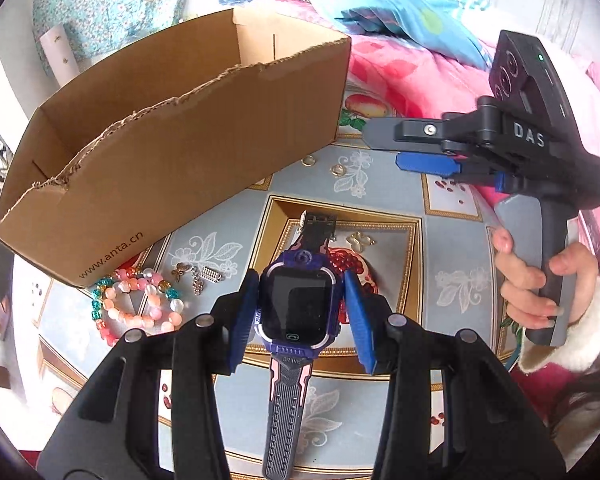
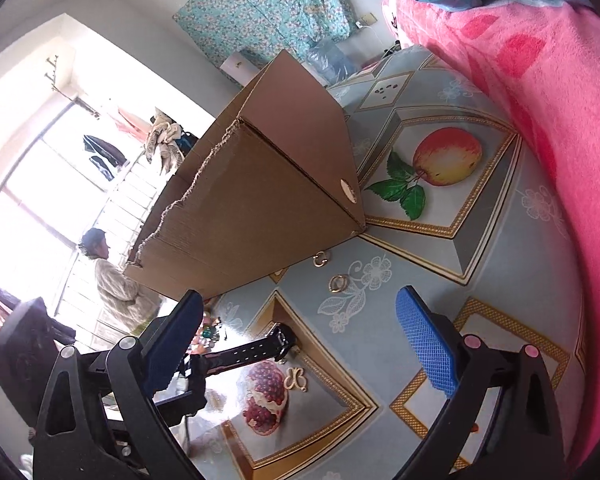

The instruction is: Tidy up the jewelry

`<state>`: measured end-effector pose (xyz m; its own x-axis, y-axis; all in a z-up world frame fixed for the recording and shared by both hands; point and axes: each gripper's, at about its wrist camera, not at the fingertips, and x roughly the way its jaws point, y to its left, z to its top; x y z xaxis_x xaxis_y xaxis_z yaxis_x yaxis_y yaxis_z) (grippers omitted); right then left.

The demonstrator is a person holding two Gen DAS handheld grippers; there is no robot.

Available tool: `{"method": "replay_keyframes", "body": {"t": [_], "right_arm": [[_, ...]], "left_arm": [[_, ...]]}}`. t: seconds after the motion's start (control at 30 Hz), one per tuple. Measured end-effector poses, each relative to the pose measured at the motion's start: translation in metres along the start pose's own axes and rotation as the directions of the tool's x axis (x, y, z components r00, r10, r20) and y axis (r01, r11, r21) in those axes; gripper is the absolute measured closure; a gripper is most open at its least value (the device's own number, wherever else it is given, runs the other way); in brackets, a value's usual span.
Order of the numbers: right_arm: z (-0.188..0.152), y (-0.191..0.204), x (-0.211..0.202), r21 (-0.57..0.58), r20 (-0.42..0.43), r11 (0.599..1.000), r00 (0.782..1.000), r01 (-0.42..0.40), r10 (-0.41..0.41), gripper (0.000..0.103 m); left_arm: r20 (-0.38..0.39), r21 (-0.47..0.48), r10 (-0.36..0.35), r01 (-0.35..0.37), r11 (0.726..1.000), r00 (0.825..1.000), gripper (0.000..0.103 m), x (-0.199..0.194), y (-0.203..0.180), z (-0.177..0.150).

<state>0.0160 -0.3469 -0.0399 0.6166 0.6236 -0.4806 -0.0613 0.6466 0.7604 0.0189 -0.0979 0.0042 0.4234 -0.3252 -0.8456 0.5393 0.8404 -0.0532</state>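
You have the watch (image 1: 296,312) clamped by its case in your left gripper (image 1: 300,312), lifted just in front of the cardboard box (image 1: 172,152), which looks empty so far. Your right gripper (image 2: 300,344) hangs wide open, holding nothing. Still outside the box: two bead bracelets (image 1: 140,304), two rings (image 2: 338,283), one butterfly charm (image 2: 296,379).

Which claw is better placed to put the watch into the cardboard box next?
Left. The left claw already clamps the watch beside the cardboard box; the right claw is open and empty.
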Motion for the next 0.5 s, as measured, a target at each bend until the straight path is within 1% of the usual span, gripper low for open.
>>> {"method": "replay_keyframes", "body": {"t": [0.07,0.1,0.13,0.17,0.2,0.23,0.27,0.3,0.37,0.4,0.5], "right_arm": [[0.001,-0.003,0.001,0.066,-0.043,0.995,0.996,-0.078,0.081,0.008],[0.001,-0.004,0.003,0.097,-0.061,0.989,0.991,-0.115,0.121,0.008],[0.001,-0.007,0.004,0.131,-0.077,0.98,0.984,-0.148,0.159,0.008],[-0.001,-0.009,0.007,0.169,-0.092,0.967,0.974,-0.19,0.207,0.008],[-0.002,-0.012,0.011,0.205,-0.104,0.949,0.959,-0.239,0.264,0.008],[-0.004,-0.014,0.015,0.237,-0.117,0.931,0.943,-0.277,0.311,0.008],[-0.005,-0.015,0.019,0.257,-0.128,0.921,0.934,-0.293,0.333,0.008],[-0.006,-0.013,0.02,0.258,-0.137,0.921,0.932,-0.292,0.334,0.008],[-0.009,-0.003,0.023,0.219,-0.171,0.937,0.935,-0.27,0.31,0.008],[-0.012,0.002,0.026,0.218,-0.194,0.935,0.927,-0.279,0.321,0.008],[-0.024,0.007,0.041,0.286,-0.26,0.903,0.881,-0.32,0.395,0.008]], "left_arm": [[0.018,-0.051,-0.037,0.038,0.998,0.999,0.062,-0.008,0.011,0.002],[0.029,-0.064,-0.045,0.046,0.997,0.999,0.062,-0.018,0.0,0.0],[0.045,-0.071,-0.037,0.04,0.997,0.998,0.062,-0.022,-0.003,-0.001],[0.058,-0.062,-0.022,0.025,0.998,0.998,0.062,-0.025,-0.003,0.001],[0.068,-0.048,-0.009,0.012,0.999,0.998,0.062,-0.028,-0.015,0.004],[0.075,-0.039,-0.002,0.005,0.999,0.997,0.062,-0.031,-0.017,0.007],[0.079,-0.038,-0.004,0.007,0.999,0.997,0.062,-0.035,-0.017,0.009],[0.081,-0.039,-0.007,0.011,0.999,0.997,0.062,-0.036,-0.017,0.012],[0.097,-0.034,0.003,0.001,0.999,0.995,0.062,-0.043,-0.018,0.016],[0.101,-0.03,0.007,-0.004,1.0,0.995,0.062,-0.045,-0.019,0.018],[0.115,-0.026,0.013,-0.011,1.0,0.993,0.062,-0.051,-0.018,0.02]]}}
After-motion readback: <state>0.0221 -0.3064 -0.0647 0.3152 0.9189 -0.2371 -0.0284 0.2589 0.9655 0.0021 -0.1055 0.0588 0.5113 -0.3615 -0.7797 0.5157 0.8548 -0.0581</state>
